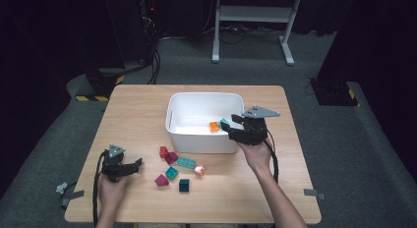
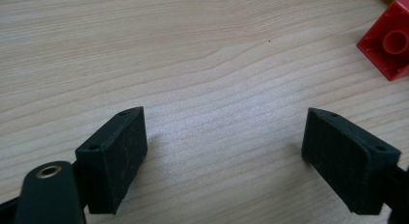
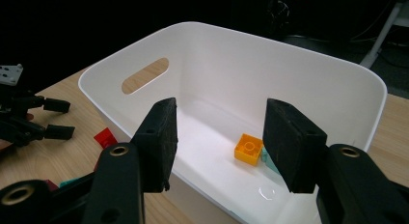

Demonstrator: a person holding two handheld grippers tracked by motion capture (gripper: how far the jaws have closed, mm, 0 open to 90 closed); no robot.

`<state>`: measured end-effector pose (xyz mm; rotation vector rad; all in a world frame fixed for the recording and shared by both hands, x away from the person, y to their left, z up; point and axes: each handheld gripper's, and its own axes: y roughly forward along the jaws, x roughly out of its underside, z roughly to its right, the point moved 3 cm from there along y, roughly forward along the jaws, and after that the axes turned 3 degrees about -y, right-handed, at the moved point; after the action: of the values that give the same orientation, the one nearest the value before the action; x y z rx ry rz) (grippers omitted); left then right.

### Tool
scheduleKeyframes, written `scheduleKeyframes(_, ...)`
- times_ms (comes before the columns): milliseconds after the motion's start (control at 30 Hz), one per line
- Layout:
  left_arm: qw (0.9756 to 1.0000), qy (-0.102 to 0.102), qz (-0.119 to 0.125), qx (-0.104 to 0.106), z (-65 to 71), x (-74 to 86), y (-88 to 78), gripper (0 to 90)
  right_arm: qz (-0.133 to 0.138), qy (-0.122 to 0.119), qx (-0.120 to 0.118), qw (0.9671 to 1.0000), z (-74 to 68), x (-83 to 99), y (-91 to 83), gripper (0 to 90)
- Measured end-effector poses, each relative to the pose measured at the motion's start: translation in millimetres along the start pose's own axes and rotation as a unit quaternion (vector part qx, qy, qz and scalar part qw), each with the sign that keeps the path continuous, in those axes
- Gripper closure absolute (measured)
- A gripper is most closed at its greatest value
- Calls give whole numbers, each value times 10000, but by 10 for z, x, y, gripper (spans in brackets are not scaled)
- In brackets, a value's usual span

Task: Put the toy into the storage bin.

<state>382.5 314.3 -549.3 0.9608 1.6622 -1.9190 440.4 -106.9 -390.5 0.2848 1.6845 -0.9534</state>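
Tool (image 3: pixel 217 144) above glossy white bin (image 3: pixel 299 79)

Bare desk (image 1: pixel 137 105) at 9 to 11 o'clock of the white bin (image 1: pixel 204 139): open passage. Block cluster (image 1: pixel 178 166) at the bin's 6 o'clock blocks the front lane. Bin walls obstruct level entry; top open. Right-hand strip at 3 o'clock free.

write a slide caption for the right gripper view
Right tool held open and empty over the white bin, orange block inside.
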Motion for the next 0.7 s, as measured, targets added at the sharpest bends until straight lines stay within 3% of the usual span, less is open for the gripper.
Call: scheduleKeyframes(700, 10000, 2, -1, 4, 0, 0, 0, 164, 162, -51, -91, 9998, -100, 232, -136, 448)
